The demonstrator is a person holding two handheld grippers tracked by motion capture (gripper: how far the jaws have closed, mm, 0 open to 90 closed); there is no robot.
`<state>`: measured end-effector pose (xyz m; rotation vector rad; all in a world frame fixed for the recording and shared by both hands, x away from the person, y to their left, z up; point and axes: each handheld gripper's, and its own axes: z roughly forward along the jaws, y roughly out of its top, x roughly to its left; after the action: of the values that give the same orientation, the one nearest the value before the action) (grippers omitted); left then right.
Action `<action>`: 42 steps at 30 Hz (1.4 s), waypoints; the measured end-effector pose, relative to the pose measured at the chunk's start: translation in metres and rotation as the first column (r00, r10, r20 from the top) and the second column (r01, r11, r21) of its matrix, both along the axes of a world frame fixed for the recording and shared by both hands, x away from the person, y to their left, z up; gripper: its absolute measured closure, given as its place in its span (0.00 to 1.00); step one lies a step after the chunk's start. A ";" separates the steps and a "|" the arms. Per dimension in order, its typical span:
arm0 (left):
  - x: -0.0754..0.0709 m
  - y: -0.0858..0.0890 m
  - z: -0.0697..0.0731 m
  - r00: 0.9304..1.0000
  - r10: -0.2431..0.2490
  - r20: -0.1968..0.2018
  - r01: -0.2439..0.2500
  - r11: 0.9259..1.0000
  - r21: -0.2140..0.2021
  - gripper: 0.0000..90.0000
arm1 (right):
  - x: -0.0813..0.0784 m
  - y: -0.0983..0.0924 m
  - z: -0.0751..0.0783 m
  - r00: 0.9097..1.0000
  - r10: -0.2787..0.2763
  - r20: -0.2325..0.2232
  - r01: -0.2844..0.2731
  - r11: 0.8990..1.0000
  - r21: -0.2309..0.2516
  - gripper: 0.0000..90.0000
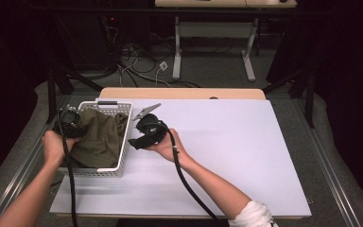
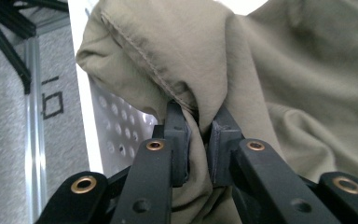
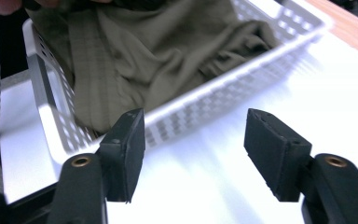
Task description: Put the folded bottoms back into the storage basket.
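Note:
An olive-green garment (image 1: 99, 137) lies bunched in a white perforated basket (image 1: 123, 158) at the left of the white table top. My left gripper (image 1: 68, 120) is at the basket's left side. In the left gripper view, that gripper (image 2: 198, 140) is shut on a fold of the garment (image 2: 261, 70) near a stitched hem, with the basket wall (image 2: 121, 126) behind. My right gripper (image 1: 139, 142) is just right of the basket, over the table. In the right gripper view it (image 3: 196, 144) stands open with nothing between its jaws, facing the basket (image 3: 205, 98) and the garment (image 3: 158, 51).
The white board (image 1: 227, 142) covers most of the wooden table (image 1: 184, 93), with free room to the right of the basket. Black cables trail from both grippers toward the near edge. Metal rails run along the table's left and right sides.

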<state>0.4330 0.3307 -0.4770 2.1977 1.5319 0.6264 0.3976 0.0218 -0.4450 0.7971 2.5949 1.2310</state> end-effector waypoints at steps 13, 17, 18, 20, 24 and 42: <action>0.008 0.001 -0.016 0.996 0.047 -0.071 -0.046 0.999 0.016 0.89 | -0.024 -0.101 -0.001 0.997 -0.081 0.009 0.081 0.996 0.032 0.34; 0.010 0.003 -0.018 0.994 0.060 -0.088 -0.059 0.998 0.020 0.88 | -0.030 -0.127 -0.002 0.994 -0.111 0.013 0.110 0.993 0.040 0.34; 0.010 0.002 -0.018 0.995 0.061 -0.084 -0.060 0.998 0.024 0.87 | -0.031 -0.134 -0.001 0.993 -0.122 0.013 0.121 0.992 0.044 0.33; 0.009 0.002 -0.017 0.995 0.064 -0.079 -0.063 0.998 0.021 0.82 | -0.033 -0.145 0.000 0.991 -0.134 0.010 0.133 0.990 0.047 0.33; 0.004 0.005 -0.010 0.997 0.064 -0.031 -0.064 0.998 -0.003 0.53 | -0.039 -0.166 0.000 0.987 -0.162 0.020 0.161 0.986 0.051 0.30; -0.058 -0.039 0.036 0.974 -0.182 0.135 0.193 0.978 -0.076 0.11 | -0.059 -0.218 -0.021 0.979 -0.202 0.004 0.202 0.979 0.007 0.16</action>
<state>0.3749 0.2916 -0.4412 2.1590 1.2469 0.6129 0.3387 -0.1964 -0.4656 1.0283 2.4347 1.1802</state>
